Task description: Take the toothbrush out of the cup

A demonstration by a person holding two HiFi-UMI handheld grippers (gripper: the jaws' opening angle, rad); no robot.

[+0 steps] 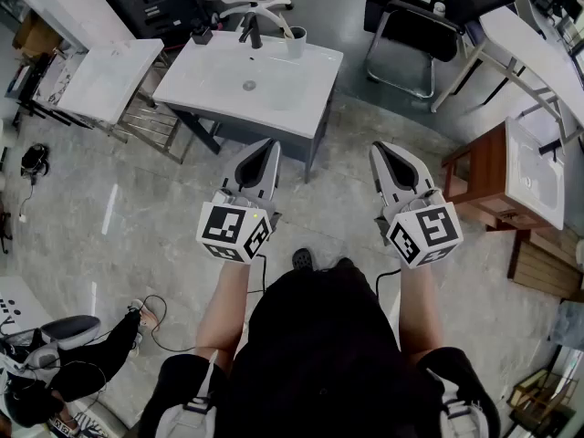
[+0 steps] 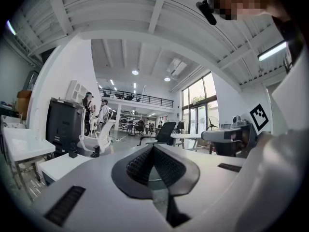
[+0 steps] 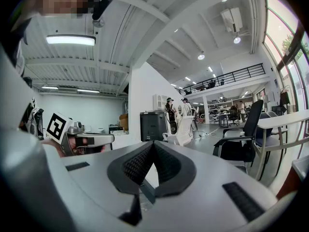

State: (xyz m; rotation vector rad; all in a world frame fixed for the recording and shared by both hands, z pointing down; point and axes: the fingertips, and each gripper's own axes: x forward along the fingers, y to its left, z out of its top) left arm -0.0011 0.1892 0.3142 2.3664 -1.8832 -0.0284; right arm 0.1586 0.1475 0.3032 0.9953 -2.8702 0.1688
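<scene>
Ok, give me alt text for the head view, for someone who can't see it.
Seen from above, a standing person holds the left claw and right claw, both shut and empty, pointed toward a white washbasin. A cup holding a toothbrush stands at its far edge beside a black tap.

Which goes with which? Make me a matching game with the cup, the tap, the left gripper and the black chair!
Things:
1. cup
2. tap
3. left gripper
4. chair

Places and states:
A. shut, holding nothing
B. on the floor, right of the basin
C. on the basin's far right corner, toothbrush inside
D. at the middle of the basin's far edge

Pairs: 1-C, 2-D, 3-A, 4-B
</scene>
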